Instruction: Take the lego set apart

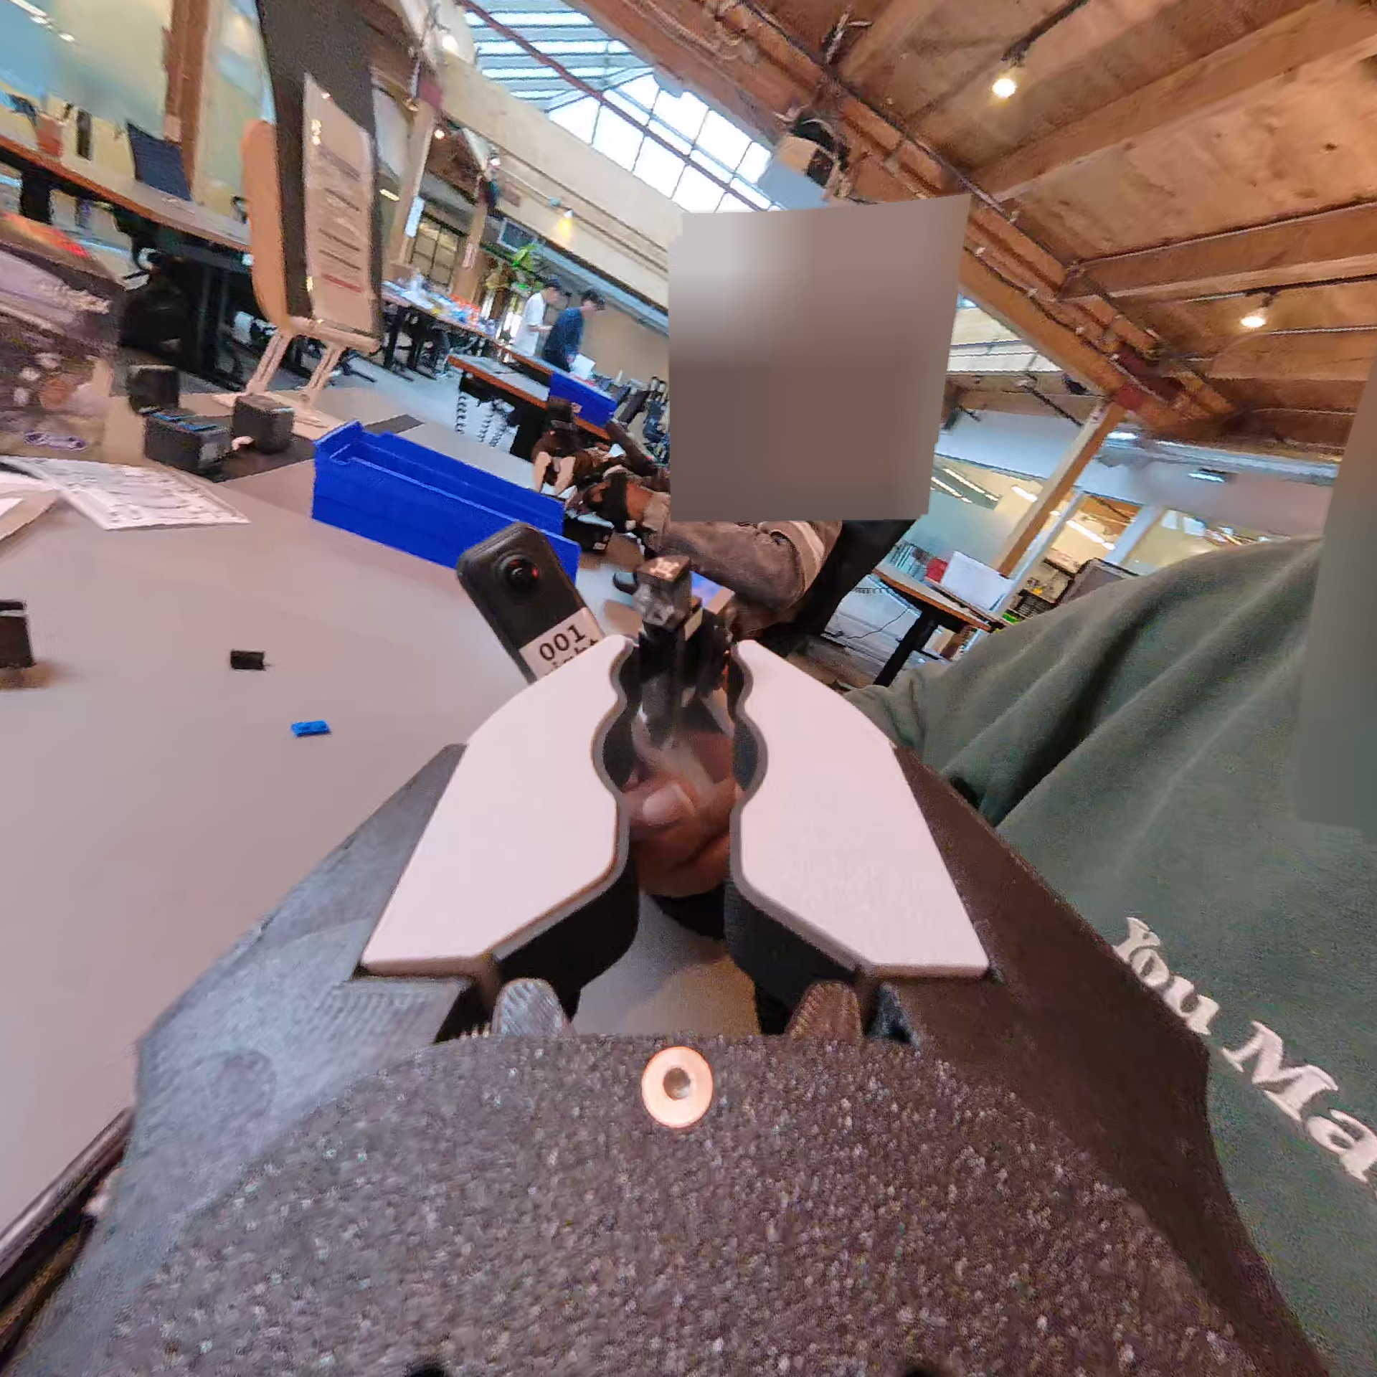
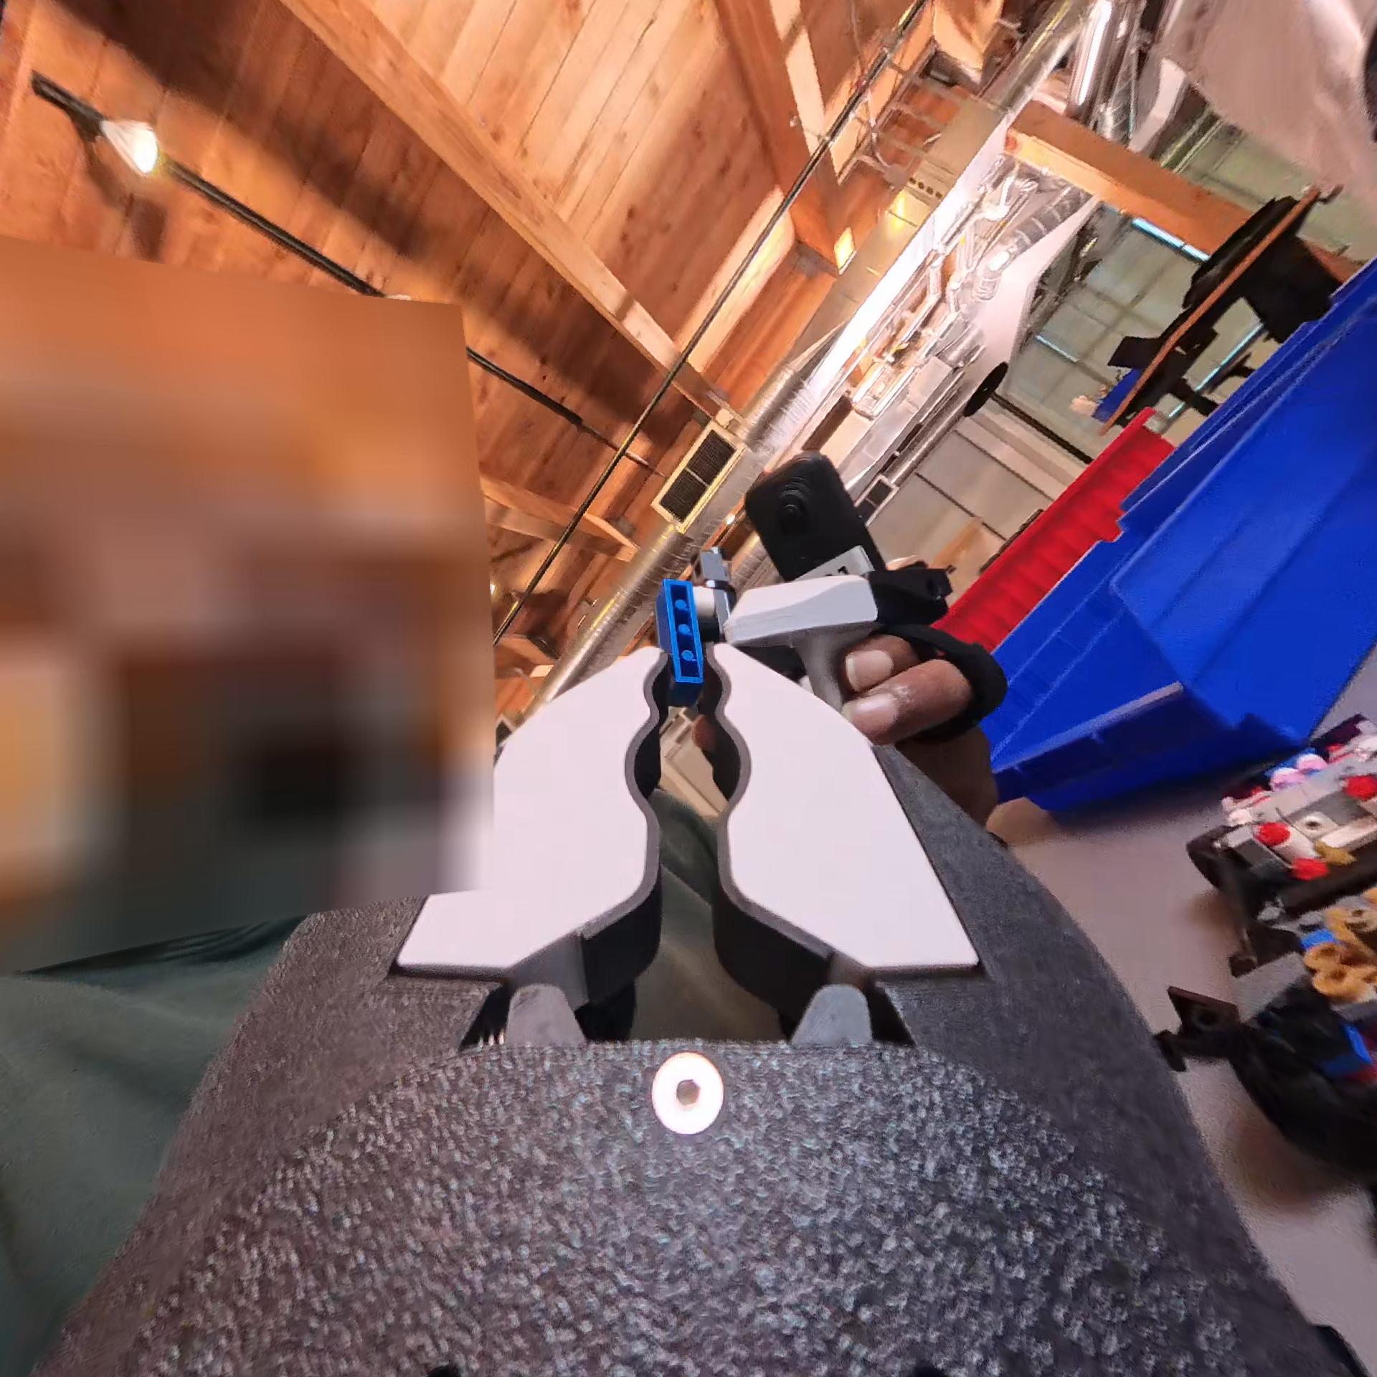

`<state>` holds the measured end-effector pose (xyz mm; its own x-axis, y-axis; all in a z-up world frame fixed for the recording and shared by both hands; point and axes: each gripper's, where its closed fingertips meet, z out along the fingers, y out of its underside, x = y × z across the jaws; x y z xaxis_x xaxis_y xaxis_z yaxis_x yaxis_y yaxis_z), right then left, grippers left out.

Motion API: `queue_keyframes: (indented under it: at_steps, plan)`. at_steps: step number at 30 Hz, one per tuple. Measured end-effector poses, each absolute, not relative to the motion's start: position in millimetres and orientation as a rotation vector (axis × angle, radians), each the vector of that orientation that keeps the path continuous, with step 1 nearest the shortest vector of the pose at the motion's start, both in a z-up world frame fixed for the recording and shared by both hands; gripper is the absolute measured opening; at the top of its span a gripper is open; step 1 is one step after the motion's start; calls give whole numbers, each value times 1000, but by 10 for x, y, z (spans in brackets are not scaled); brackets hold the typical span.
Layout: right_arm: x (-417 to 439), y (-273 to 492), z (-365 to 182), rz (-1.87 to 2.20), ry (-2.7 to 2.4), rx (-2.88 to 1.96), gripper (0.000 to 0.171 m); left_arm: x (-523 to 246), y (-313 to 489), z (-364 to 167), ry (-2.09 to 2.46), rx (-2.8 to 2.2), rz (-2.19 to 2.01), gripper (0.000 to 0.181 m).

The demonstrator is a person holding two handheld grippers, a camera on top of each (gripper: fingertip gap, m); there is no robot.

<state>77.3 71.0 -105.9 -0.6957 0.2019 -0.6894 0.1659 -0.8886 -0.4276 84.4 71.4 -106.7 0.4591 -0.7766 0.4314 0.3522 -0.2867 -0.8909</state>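
Both grippers hold one small lego sub-assembly in the air in front of a person in a green sweater. In the right wrist view, my right gripper (image 2: 689, 663) is shut on a blue studded plate (image 2: 682, 644). That plate joins small white and grey pieces (image 2: 711, 589), which the left gripper (image 2: 734, 618) pinches from the right. In the left wrist view, my left gripper (image 1: 678, 656) is shut on the dark grey-black end of the sub-assembly (image 1: 662, 596). The rest of the lego set (image 2: 1296, 842) lies on the table at the right.
Loose blue (image 1: 309, 728) and black (image 1: 246, 659) pieces lie on the grey table (image 1: 223, 782). A blue bin (image 1: 432, 499) and papers (image 1: 127, 492) sit farther back. Blue bins (image 2: 1229, 596) and a red bin (image 2: 1058, 544) stand behind a pile of dark parts (image 2: 1326, 1058). The tips of both grippers are at nearly the same place. The lego set (image 2: 1296, 842) is about equally far from each gripper, around 20 centimetres.
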Motion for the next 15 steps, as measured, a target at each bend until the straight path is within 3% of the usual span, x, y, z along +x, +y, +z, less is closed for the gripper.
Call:
queue_keyframes:
  at_steps: [7, 15]
  plan:
    - [668, 783, -1236, 2521, -869, -1328, 12, 683, 729, -1290, 354, -1655, -1144, 21]
    - [549, 730, -1556, 1658, -1383, -1294, 29, 558, 809, -1579, 147, -1810, -1316, 21]
